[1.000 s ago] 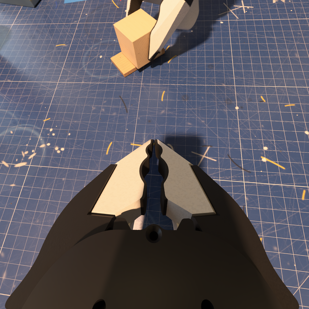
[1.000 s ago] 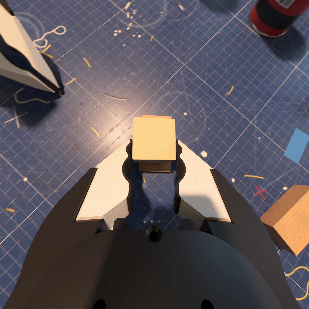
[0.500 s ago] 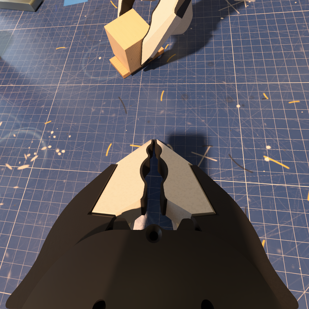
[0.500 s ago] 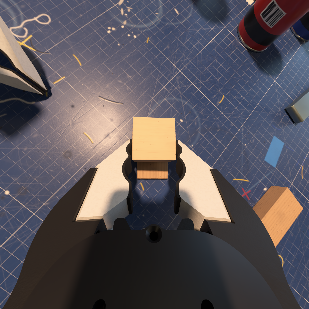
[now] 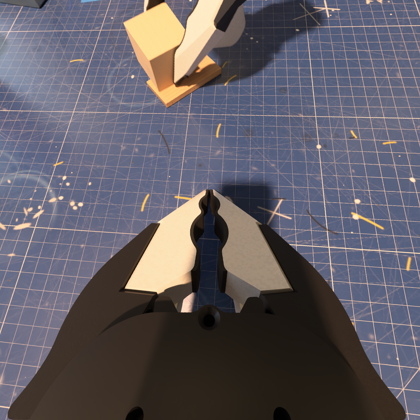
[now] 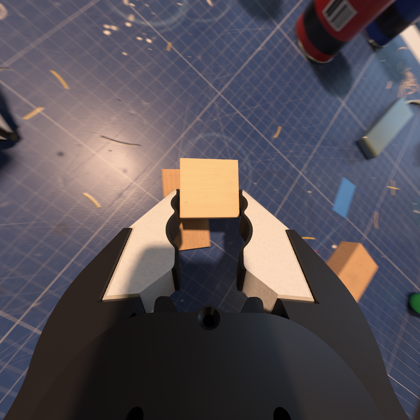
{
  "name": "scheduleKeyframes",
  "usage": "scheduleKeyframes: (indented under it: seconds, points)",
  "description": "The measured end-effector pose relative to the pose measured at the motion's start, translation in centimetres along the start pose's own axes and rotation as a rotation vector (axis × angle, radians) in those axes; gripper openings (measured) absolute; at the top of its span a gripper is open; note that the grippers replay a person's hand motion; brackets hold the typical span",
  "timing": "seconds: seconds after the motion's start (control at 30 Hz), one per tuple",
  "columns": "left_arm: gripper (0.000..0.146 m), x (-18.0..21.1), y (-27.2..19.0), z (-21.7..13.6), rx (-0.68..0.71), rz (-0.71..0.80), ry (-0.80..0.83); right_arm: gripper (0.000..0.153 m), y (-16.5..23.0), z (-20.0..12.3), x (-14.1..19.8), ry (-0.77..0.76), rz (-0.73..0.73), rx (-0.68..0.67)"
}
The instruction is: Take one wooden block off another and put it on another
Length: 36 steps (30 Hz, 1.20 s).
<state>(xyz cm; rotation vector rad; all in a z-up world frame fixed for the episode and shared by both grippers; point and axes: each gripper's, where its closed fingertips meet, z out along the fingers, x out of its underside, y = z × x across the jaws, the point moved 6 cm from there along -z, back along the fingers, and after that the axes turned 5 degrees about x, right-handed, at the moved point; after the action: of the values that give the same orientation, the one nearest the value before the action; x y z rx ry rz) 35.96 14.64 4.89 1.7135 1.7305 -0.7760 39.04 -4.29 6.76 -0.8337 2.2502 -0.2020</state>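
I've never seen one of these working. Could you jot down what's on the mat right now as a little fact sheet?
Surface: blue cutting mat with a grid
Right hand-held gripper: shut on the pale wooden block
Thin wooden slab: flat on the mat under that block; contact unclear
Left hand-held gripper: shut, holding nothing
Third wooden block: lying apart at the right
Other things: red can, grey bar

Pale wooden block (image 6: 208,187), upright, raised above thin flat wooden slab (image 6: 193,236) on mat; darker wooden block (image 6: 351,268) lies apart.
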Motion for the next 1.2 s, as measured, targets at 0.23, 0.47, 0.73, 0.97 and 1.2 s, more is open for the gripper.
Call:
scheduleKeyframes:
  seconds: [0.23,0.47,0.73,0.97,1.2]
  points:
    - [0.0,0.0,0.0,0.0,0.004,-0.006,-0.001,0.051,-0.5,-0.4,0.8,0.028,0.059,-0.015]
    - [0.0,0.0,0.0,0.0,0.004,-0.004,-0.001,0.051,-0.2,-0.4,0.6,0.041,0.068,-0.019]
    - [0.0,0.0,-0.1,0.0,0.021,-0.002,-0.002,0.051,1.8,0.1,-1.5,0.014,-0.05,-0.012]
    - [0.0,0.0,-0.1,0.0,0.024,-0.006,-0.003,0.051,3.1,0.8,-3.1,-0.009,-0.048,-0.07]
    - [0.0,0.0,-0.1,0.0,0.024,-0.009,-0.003,0.051,4.6,1.0,-4.2,-0.034,-0.001,-0.227]
